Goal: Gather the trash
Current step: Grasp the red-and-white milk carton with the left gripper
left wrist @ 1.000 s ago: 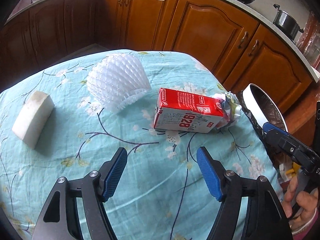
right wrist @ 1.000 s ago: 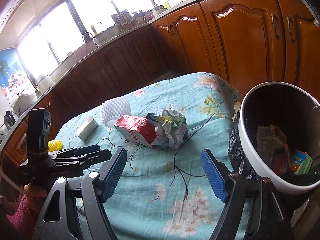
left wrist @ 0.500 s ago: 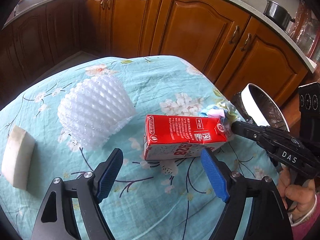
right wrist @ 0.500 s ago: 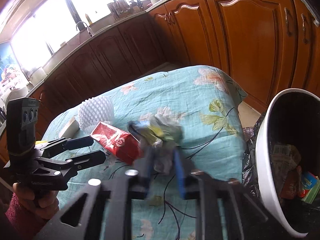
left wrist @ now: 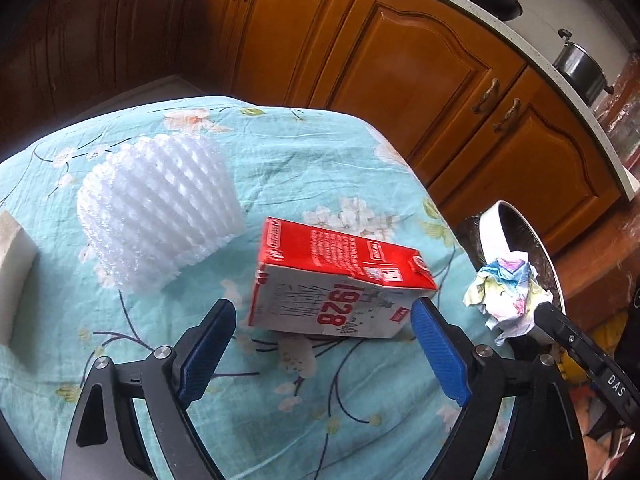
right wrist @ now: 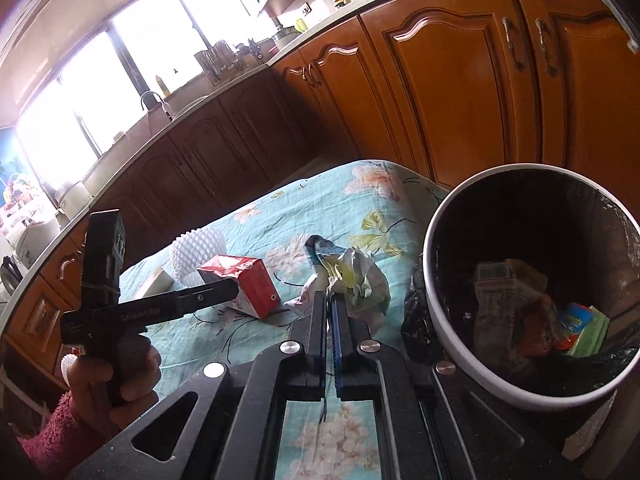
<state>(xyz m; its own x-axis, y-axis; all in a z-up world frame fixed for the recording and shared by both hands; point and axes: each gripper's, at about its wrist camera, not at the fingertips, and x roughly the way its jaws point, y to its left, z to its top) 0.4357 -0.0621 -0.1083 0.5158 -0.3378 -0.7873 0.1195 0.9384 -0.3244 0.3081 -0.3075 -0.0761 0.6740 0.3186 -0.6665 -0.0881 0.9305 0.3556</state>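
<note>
A red and white carton [left wrist: 340, 280] lies on its side on the blue flowered tablecloth [left wrist: 280, 168]. My left gripper [left wrist: 320, 320] is open, its blue pads on either side of the carton's near end, not touching. My right gripper [right wrist: 330, 300] is shut on a crumpled colourful paper wad [right wrist: 360, 276] and holds it lifted beside the bin; the wad also shows in the left wrist view [left wrist: 508, 288]. The white-rimmed bin [right wrist: 436, 280] with a black liner stands at the table's right edge and holds several bits of trash.
A white foam fruit net [left wrist: 160, 212] lies left of the carton, and a white foam block [left wrist: 12, 272] lies at the far left. Wooden cabinets [left wrist: 400, 60] run behind the table. A pot [left wrist: 580, 68] stands on the counter.
My right gripper closed on the paper wad and lifted it off the table toward the bin. My left gripper moved forward to the carton, still open.
</note>
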